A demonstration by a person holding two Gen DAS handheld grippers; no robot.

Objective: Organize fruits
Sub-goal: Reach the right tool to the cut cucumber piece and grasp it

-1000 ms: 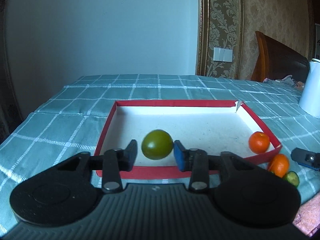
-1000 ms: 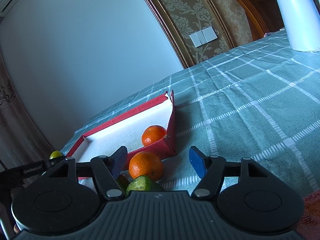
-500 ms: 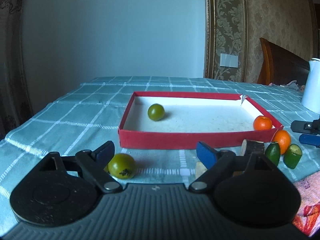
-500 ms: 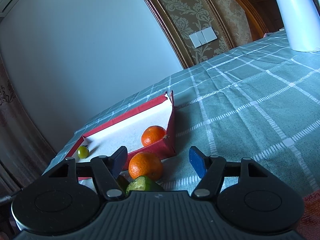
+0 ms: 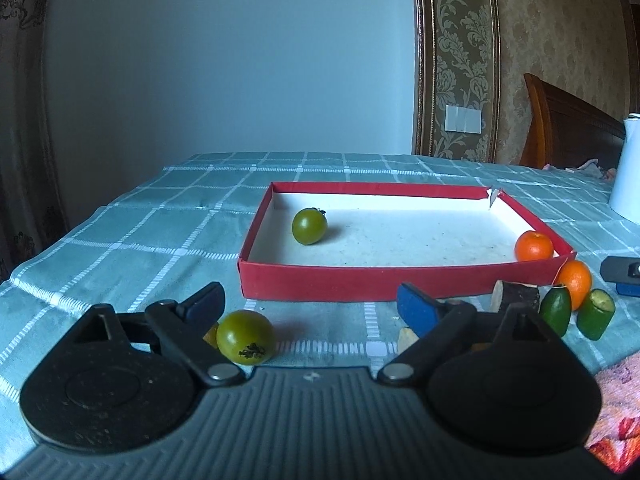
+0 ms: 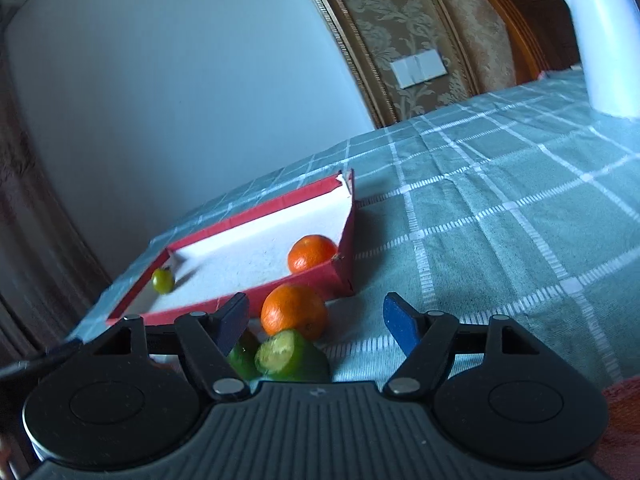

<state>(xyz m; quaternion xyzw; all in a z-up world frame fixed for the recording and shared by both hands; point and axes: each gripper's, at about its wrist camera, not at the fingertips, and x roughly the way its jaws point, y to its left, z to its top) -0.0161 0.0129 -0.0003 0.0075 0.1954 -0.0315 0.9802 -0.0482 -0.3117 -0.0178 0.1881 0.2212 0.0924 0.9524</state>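
Note:
A red tray (image 5: pixel 360 282) with a white floor holds a green tomato (image 5: pixel 309 226) at its left and an orange (image 5: pixel 533 246) at its right corner. My left gripper (image 5: pixel 312 306) is open and empty in front of the tray; a second green tomato (image 5: pixel 245 336) lies on the cloth by its left finger. In the right wrist view my right gripper (image 6: pixel 316 316) is open and empty, with an orange (image 6: pixel 294 311) and cut green pieces (image 6: pixel 290 356) lying between its fingers. The tray (image 6: pixel 316 280) lies just beyond.
A brown log-like piece (image 5: pixel 516 296), an orange (image 5: pixel 575 279) and two green pieces (image 5: pixel 576 312) lie right of the tray front. A white kettle (image 6: pixel 600 36) stands far right on the checked tablecloth (image 6: pixel 500 220). A pink cloth (image 5: pixel 616 400) lies at the near right.
My left gripper released the green tomato into the tray, opened wide and drew back to the near side. The tomato rolled to the tray's left. The right gripper tilted slightly.

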